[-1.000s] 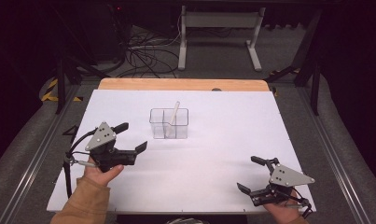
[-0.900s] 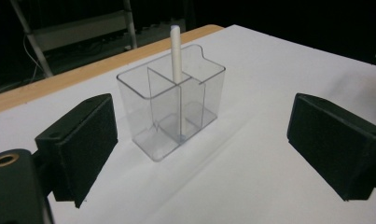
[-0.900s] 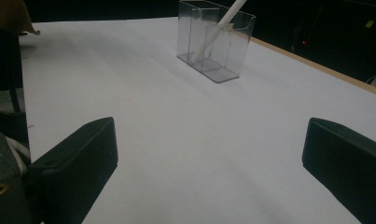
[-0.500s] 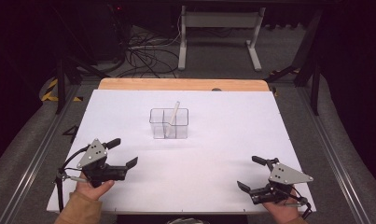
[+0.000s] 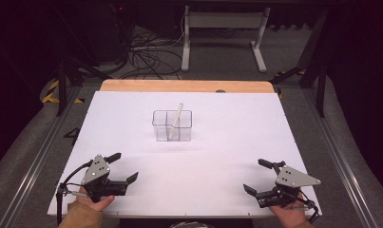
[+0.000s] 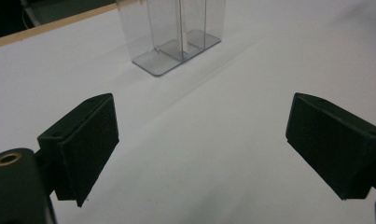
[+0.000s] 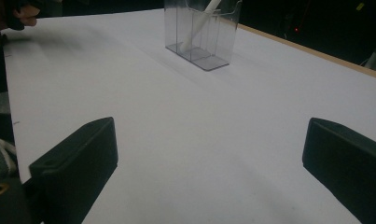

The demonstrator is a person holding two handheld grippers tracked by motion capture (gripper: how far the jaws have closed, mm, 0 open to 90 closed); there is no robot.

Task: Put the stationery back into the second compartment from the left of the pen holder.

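No text, label, brand, number or sign can be read on anything here.

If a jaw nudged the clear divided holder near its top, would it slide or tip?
The clear holder looks thin-walled and taller than its base is deep, so it is probably light and apt to tip. The white stick leans against its rim, so it would likely rattle or shift. On the smooth white table, a low push would probably slide it.

A white table [image 5: 227, 171] carries 1 clear plastic holder [image 5: 172, 126] near its middle.
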